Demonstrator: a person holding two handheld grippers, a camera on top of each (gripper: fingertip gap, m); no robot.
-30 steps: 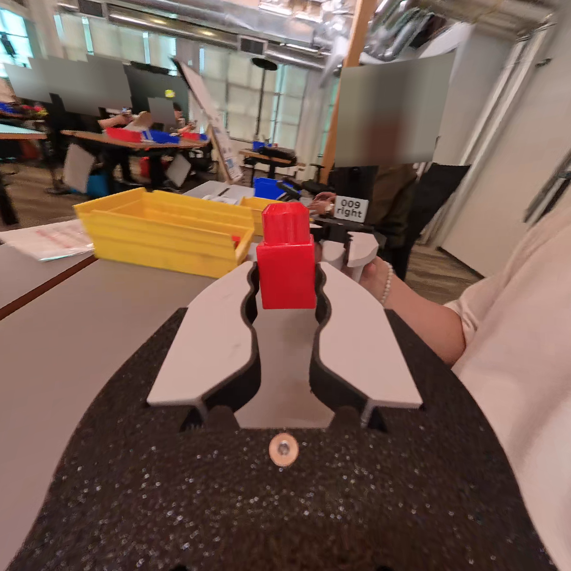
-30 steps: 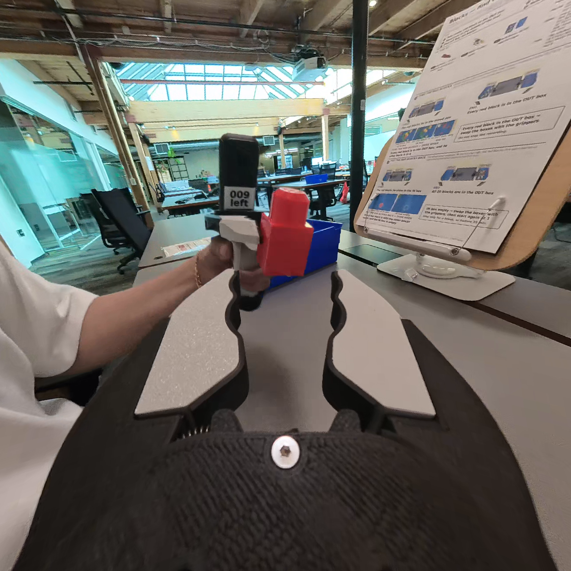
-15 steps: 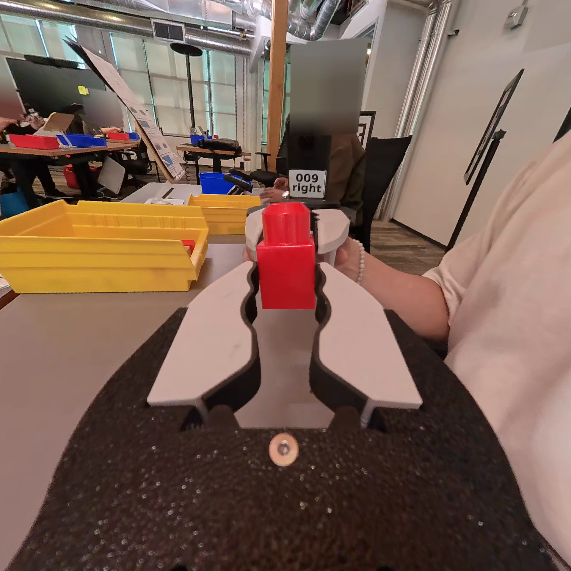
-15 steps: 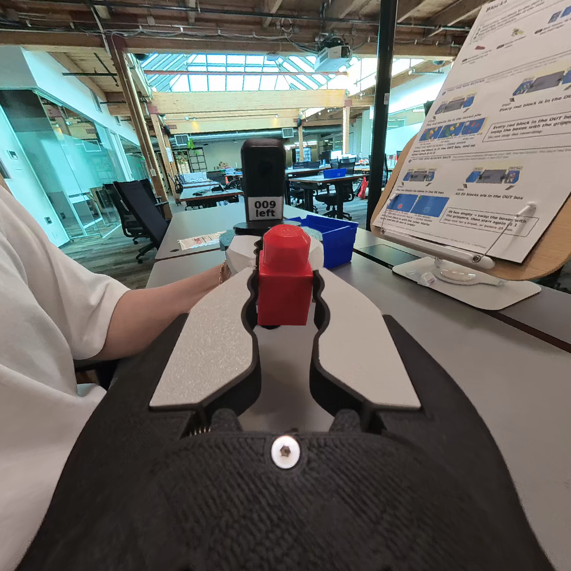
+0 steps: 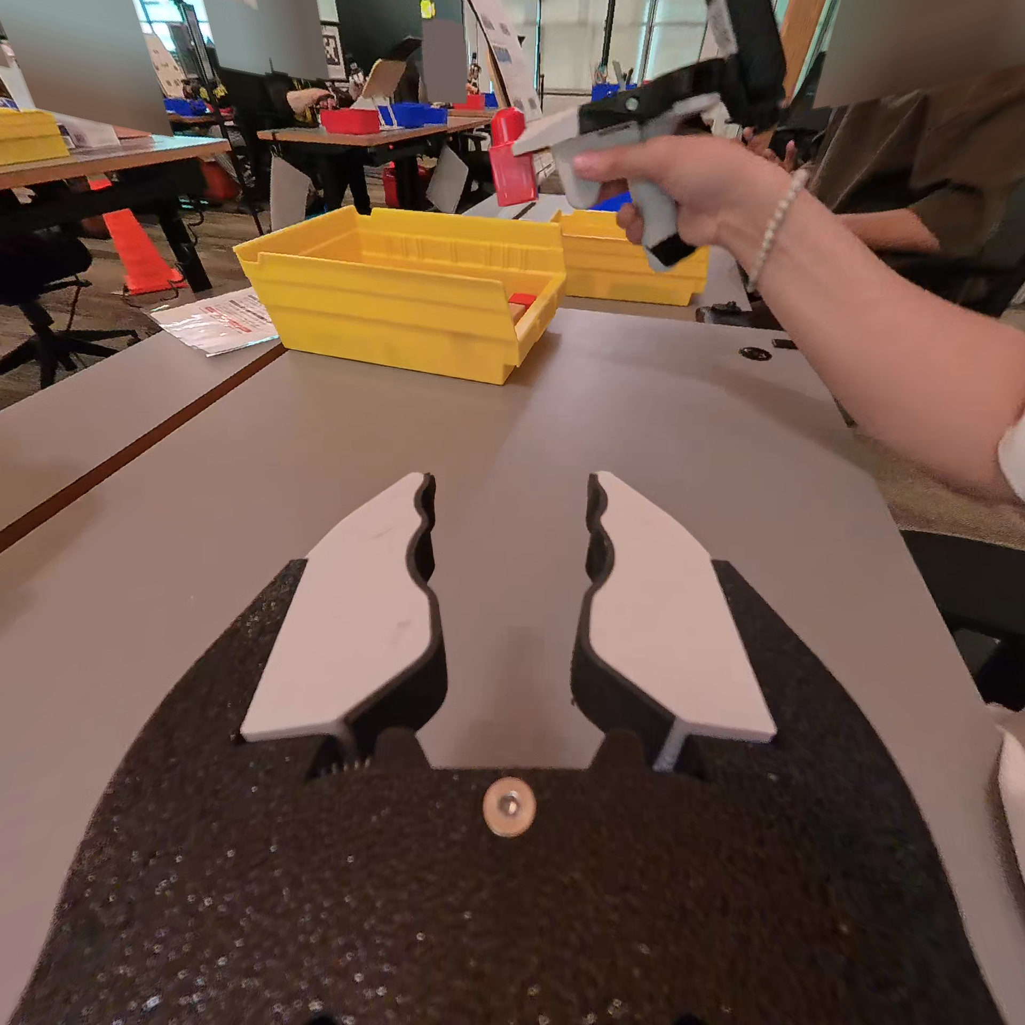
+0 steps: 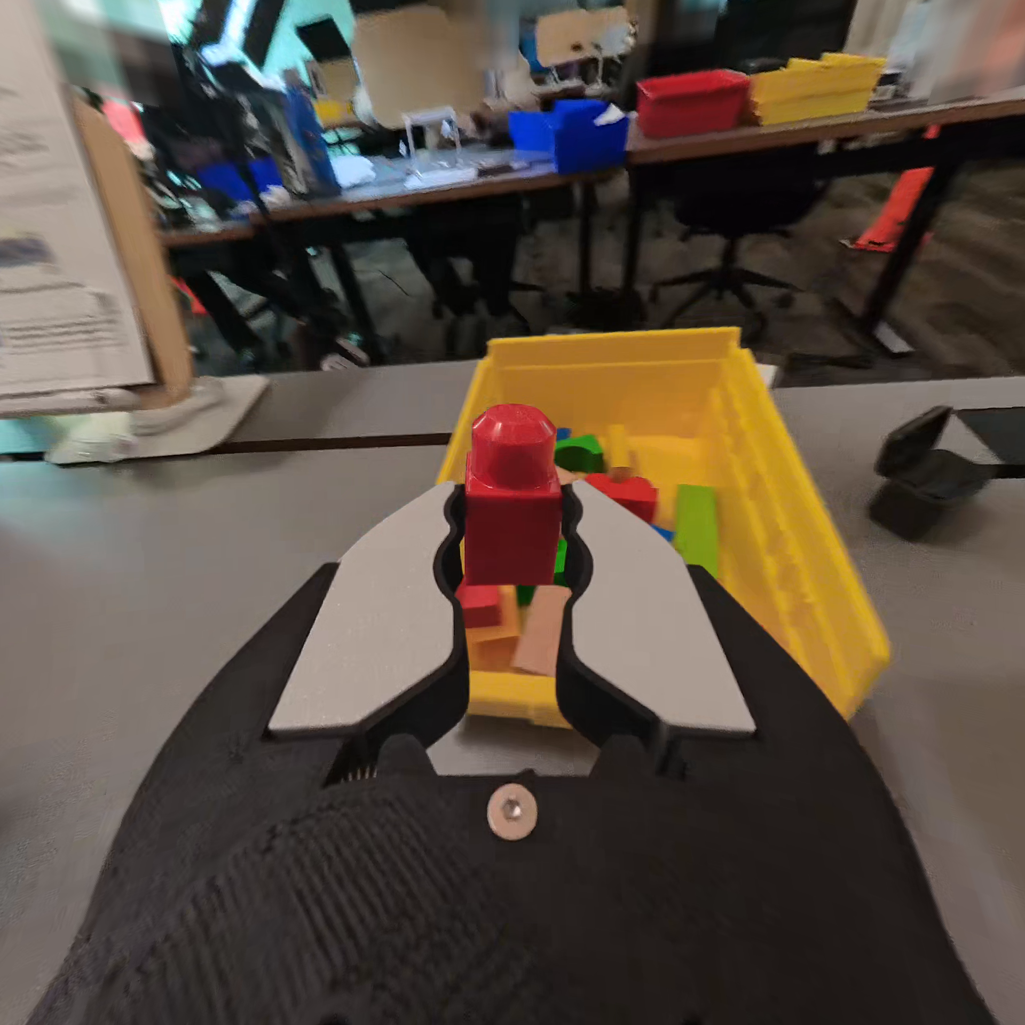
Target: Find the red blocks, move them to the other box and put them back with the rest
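Note:
My right gripper [image 6: 511,529] is shut on a red block [image 6: 513,499] with a cube body and a rounded top; both pads press its sides. It hangs over the near end of a yellow box [image 6: 776,499] filled with several coloured blocks, some of them red. In the left wrist view the right gripper [image 5: 532,147] carries the red block [image 5: 513,158] in the air past a second yellow box [image 5: 399,294]. That box holds a red block [image 5: 521,301] at its near right corner. My left gripper [image 5: 509,499] is open and empty above the grey table [image 5: 638,421].
A third yellow box [image 5: 627,266] stands behind the person's hand [image 5: 693,194]. A paper sheet [image 5: 222,321] lies left of the box. An instruction board on a white stand [image 6: 72,266] is at the left of the right wrist view. A black object [image 6: 932,471] lies right of the filled box.
The red block passed from my left gripper to my right one. The left jaws opened and let it go, and the right gripper swung with it over the filled yellow box.

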